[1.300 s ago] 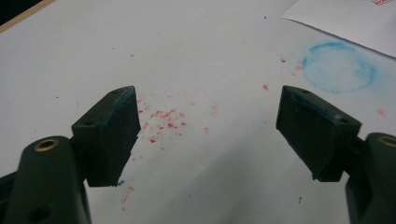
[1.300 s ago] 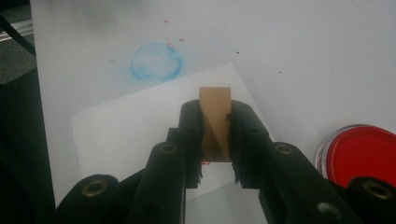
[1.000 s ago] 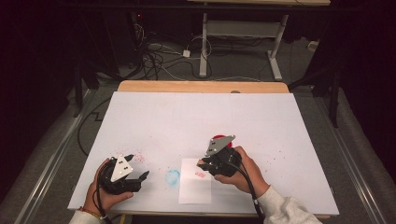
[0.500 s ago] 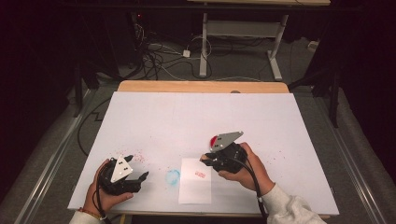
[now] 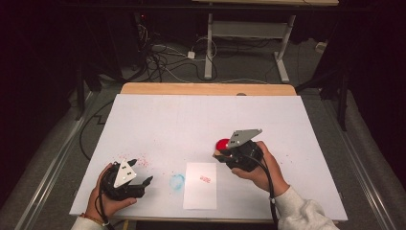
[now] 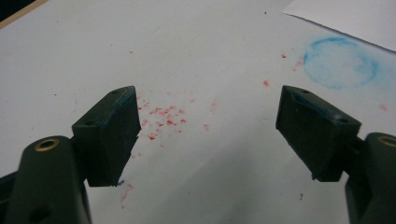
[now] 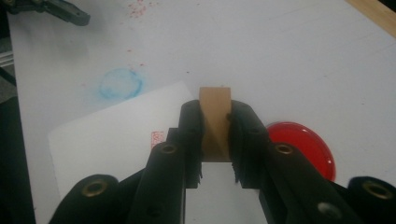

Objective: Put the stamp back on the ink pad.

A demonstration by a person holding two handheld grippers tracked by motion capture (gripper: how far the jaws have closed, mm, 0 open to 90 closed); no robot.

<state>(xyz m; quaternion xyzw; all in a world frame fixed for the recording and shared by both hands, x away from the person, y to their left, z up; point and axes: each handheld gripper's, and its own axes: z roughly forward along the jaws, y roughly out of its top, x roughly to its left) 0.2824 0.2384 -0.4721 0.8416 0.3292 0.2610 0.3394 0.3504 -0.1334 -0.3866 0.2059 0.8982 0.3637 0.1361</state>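
1. At the worktop (image 5: 158,120), the right gripper (image 7: 215,135) is clamped on a small wooden stamp (image 7: 215,121); its own camera shows the block pinched upright between the black pads, which the high view mostly hides behind the hand.
2. The left gripper (image 6: 208,135) rests near the front left corner, jaws apart with nothing between them, above a scatter of red specks (image 6: 163,116).
3. Compared with a second ago, the right gripper has lifted off the sheet of paper (image 5: 200,191) and shifted toward the right edge, above the red ink pad (image 5: 222,144); the left gripper has not moved.
4. Count: two grippers, one stamp, one red ink pad, one sheet at the front edge bearing one red stamp mark (image 5: 206,179), one blue ring stain (image 5: 176,181) just left of the sheet.
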